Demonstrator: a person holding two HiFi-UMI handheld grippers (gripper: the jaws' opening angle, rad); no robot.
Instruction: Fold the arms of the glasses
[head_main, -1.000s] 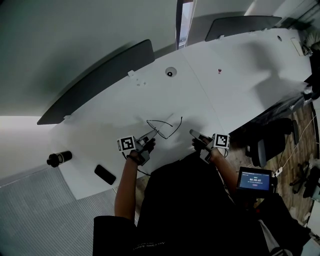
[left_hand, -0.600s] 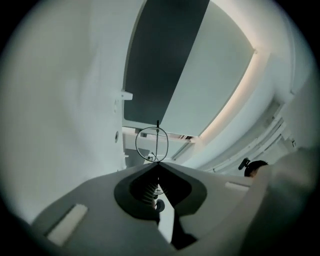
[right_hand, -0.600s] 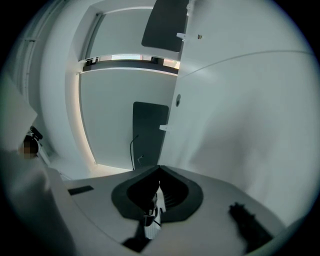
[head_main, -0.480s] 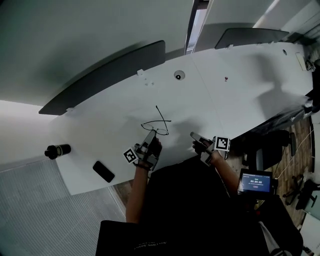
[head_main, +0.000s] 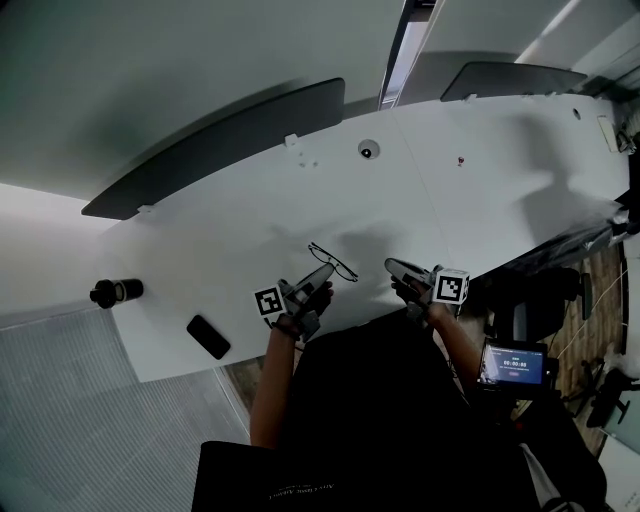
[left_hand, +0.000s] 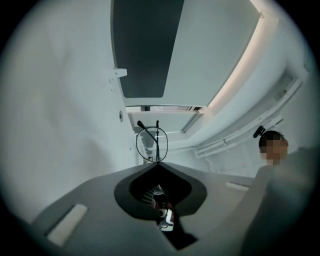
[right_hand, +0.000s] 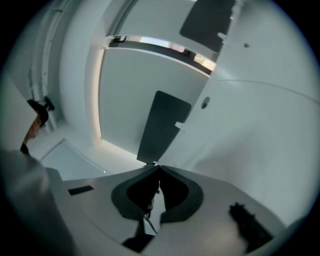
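Thin black wire glasses (head_main: 334, 262) hang just above the white table (head_main: 470, 190), near its front edge. My left gripper (head_main: 327, 269) is shut on one end of the frame. In the left gripper view a round lens ring of the glasses (left_hand: 151, 145) stands just past the closed tips of the left gripper (left_hand: 157, 163), with two thin arm ends rising beside it. My right gripper (head_main: 390, 265) floats a short way to the right of the glasses, apart from them. In the right gripper view the right gripper (right_hand: 155, 165) has its jaws together with nothing between them.
A black phone (head_main: 208, 337) and a black cylinder (head_main: 115, 292) lie at the table's left end. A round grommet (head_main: 368, 150) sits mid-table and dark panels (head_main: 220, 145) line the far edge. A timer screen (head_main: 514, 364) and an office chair (head_main: 545, 295) are to the right.
The left gripper has raised and turned the glasses off the table. The arm that stuck out now lies close against the frame. The right gripper has risen and rolled.
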